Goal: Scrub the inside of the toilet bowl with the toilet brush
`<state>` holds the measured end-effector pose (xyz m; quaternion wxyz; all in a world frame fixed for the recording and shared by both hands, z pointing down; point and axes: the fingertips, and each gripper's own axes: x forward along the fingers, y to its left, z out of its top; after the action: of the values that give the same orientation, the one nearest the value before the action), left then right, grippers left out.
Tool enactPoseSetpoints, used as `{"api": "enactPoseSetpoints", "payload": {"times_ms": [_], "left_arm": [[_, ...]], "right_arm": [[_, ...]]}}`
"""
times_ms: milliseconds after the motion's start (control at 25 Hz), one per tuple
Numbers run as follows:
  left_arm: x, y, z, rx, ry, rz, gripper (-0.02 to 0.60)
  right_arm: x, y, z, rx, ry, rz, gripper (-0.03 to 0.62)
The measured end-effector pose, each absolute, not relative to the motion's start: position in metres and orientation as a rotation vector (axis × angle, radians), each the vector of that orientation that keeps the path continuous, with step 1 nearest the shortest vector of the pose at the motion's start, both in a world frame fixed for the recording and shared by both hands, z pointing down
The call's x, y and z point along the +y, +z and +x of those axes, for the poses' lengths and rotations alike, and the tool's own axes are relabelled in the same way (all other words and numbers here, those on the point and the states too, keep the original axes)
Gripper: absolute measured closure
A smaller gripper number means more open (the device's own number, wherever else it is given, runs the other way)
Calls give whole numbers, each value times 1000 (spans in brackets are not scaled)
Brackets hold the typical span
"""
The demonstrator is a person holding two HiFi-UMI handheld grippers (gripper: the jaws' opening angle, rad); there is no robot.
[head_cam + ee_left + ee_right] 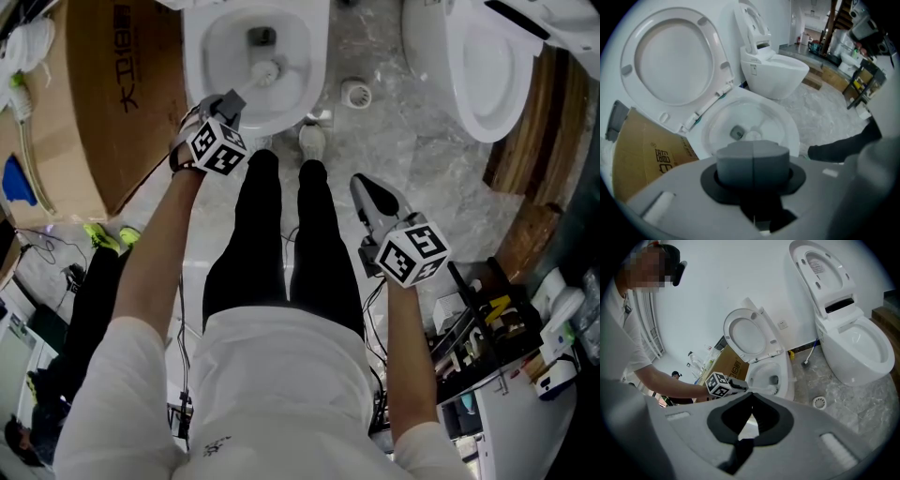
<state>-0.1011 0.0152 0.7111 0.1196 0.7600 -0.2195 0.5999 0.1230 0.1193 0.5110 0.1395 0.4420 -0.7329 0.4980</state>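
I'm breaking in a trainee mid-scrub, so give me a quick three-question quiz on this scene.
1. True or false: the right gripper grips the toilet brush.
2. Where is the brush head? A. inside the toilet bowl B. held high above it C. lying beside it
3. Fill in: the seat of that toilet is ____.
Key: 1 false, the left gripper holds it; 2 A; 3 raised.

White toilet brush (pixel 265 72) head down inside white toilet bowl (pixel 223 42).
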Motion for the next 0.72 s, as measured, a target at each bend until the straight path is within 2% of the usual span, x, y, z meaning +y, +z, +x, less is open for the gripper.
{"api": "enactPoseSetpoints", "payload": {"times_ms": [720], "left_arm": [[-32, 702, -58, -625, 1763, 2351, 434]], "right_arm": [[123, 515, 131, -2104, 1453, 1296, 594]]}}
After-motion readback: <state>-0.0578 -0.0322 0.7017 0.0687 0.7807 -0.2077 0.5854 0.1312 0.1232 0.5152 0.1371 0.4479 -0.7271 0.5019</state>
